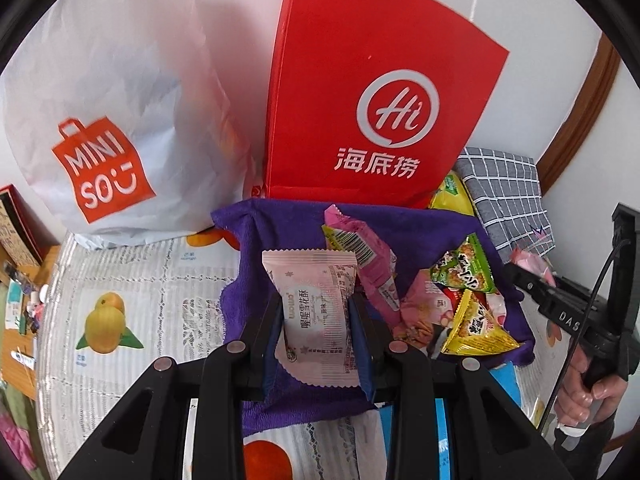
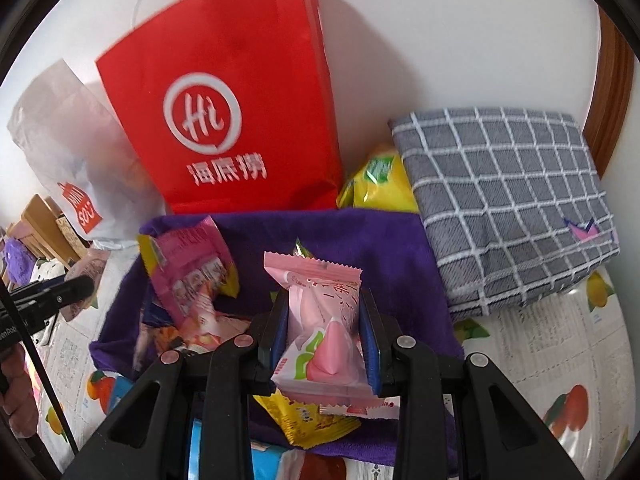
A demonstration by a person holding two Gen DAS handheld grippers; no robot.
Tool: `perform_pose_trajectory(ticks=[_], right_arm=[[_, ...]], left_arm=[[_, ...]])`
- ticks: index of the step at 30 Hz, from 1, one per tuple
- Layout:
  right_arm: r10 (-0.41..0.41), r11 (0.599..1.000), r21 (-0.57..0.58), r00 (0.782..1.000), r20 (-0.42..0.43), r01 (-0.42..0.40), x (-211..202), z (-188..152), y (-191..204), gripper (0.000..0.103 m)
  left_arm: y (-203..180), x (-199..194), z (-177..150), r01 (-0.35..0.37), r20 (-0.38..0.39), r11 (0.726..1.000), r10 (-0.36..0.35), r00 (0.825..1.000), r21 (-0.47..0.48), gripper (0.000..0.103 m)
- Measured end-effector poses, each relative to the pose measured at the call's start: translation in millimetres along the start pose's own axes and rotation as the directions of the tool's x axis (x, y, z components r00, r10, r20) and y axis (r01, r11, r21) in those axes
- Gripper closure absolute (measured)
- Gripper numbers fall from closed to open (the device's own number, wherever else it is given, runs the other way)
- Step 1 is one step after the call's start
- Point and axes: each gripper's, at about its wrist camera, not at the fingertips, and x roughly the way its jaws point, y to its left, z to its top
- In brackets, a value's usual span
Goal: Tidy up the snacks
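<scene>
My left gripper (image 1: 316, 308) is shut on a pale pink snack packet (image 1: 316, 332), which hangs just above the near side of a purple cloth bin (image 1: 420, 224). In the bin lie a bright pink packet (image 1: 360, 248) and green and yellow triangular packets (image 1: 464, 268). My right gripper (image 2: 324, 304) is shut on a pink packet with a pink sweet printed on it (image 2: 324, 344), over the same purple bin (image 2: 380, 240). Below it lie a yellow packet (image 2: 308, 420) and a bright pink packet (image 2: 192, 268).
A red paper bag (image 1: 380, 80) and a white shopping bag (image 1: 100, 100) stand behind the bin against the wall. A grey checked cloth box (image 2: 504, 200) sits to the right, with a yellow bag (image 2: 376, 184) beside it. A fruit-print cover (image 1: 120, 300) lies on the table.
</scene>
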Motion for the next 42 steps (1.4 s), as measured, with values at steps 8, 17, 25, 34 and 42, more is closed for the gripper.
perform_pose_trajectory(ticks=[8,17,25,34,42], right_arm=[[0.003,1.0,-0.019,0.999,-0.047,-0.004,21,-8,0,0.071],[-0.015,0.997,-0.076,0.998,-0.069,0.01,28,-14,6,0.062],[-0.041,0.994,-0.102,0.999,-0.006,0.04,-6,-11,15,0.036],[-0.043,0.996,-0.07,0.997,0.069,0.048,-92,-31,31,0.034],[-0.081,0.996,-0.03,0.995,0.062,0.083,-158,-66,40,0.033]], left_arm=[[3,25,2,0.007,-0.036,1.0,-0.008,0.999,-0.024,0.073],[-5,44,-2,0.035,-0.084,0.999,-0.037,0.996,-0.033,0.071],[-6,21,-2,-0.012,-0.05,1.0,0.011,0.999,-0.026,0.05],[-36,-58,-33,0.002,0.055,1.0,-0.003,0.998,0.017,0.035],[-62,-124,-67,0.001,0.143,0.999,-0.007,0.99,0.043,0.02]])
